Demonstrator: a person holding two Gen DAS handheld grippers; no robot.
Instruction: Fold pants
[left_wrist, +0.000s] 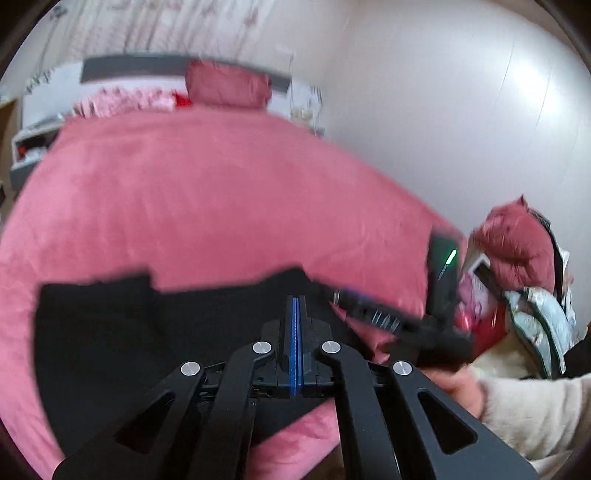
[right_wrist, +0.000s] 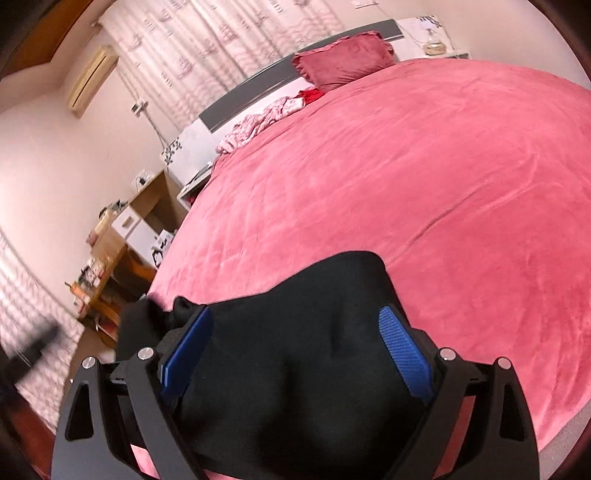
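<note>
- Left gripper (left_wrist: 295, 306) sits low over the black pants (left_wrist: 147, 332), its blue pads pressed flat together with no gap between them.
- Whether any cloth is pinched between those pads, I can't tell; the black fabric lies right under and around the tips.
- The pants are spread on the pink bed (left_wrist: 203, 192), at its near edge, a dark flattened shape with a notched far edge.
- In the left wrist view the right gripper (left_wrist: 373, 314) is out to the side, blurred, a green light glowing on its body, just past the right end of the pants.
- The right hand (left_wrist: 458, 391), in a cream sleeve, shows at the lower right of that view.
- From the right wrist view, the right gripper (right_wrist: 295, 339) has its fingers spread wide, one blue pad (right_wrist: 404, 350) on each side.
- The pants (right_wrist: 295, 369) bulge up in a mound between those open fingers, nothing clamped.
- Further up the bed (right_wrist: 406, 184), a dark pink pillow (right_wrist: 343, 59) leans at the headboard, well apart from the pants.
- A wooden desk (right_wrist: 110, 269) with clutter stands beside the bed, on the left of that view.
</note>
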